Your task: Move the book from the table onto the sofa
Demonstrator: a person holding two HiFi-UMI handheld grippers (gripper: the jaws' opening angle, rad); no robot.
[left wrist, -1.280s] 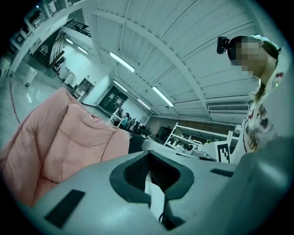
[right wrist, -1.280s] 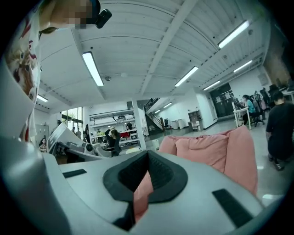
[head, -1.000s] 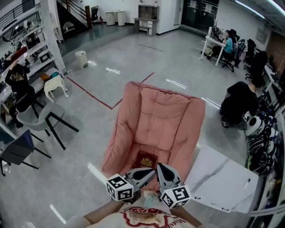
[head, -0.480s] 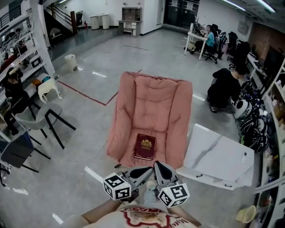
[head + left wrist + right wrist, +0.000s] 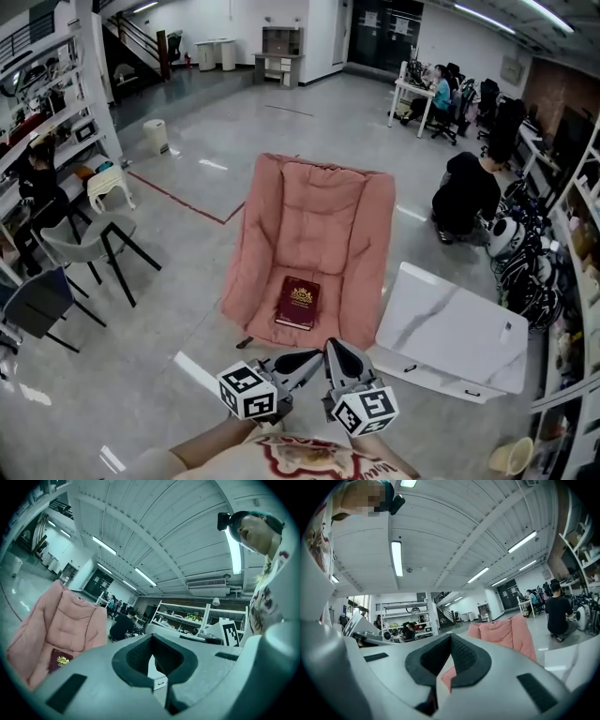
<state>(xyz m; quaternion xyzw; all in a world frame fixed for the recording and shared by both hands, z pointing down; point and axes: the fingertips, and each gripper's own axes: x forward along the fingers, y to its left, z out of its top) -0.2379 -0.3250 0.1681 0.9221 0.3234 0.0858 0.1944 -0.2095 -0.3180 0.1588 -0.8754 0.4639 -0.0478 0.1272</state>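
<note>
Book (image 5: 297, 302) lay flat, cover up, on the seat of the sofa (image 5: 319, 202) near its front edge, so the transfer appeared complete. Left gripper (image 5: 305, 359) and right gripper (image 5: 339, 356), each with jaws pressed together on nothing, were held level side by side short of that edge, presumably idle. White table (image 5: 450, 328) stood beside the sofa's right edge.

Bright ceiling strips (image 5: 397, 558) light sharp frames, edges perhaps fisheye-bent.
</note>
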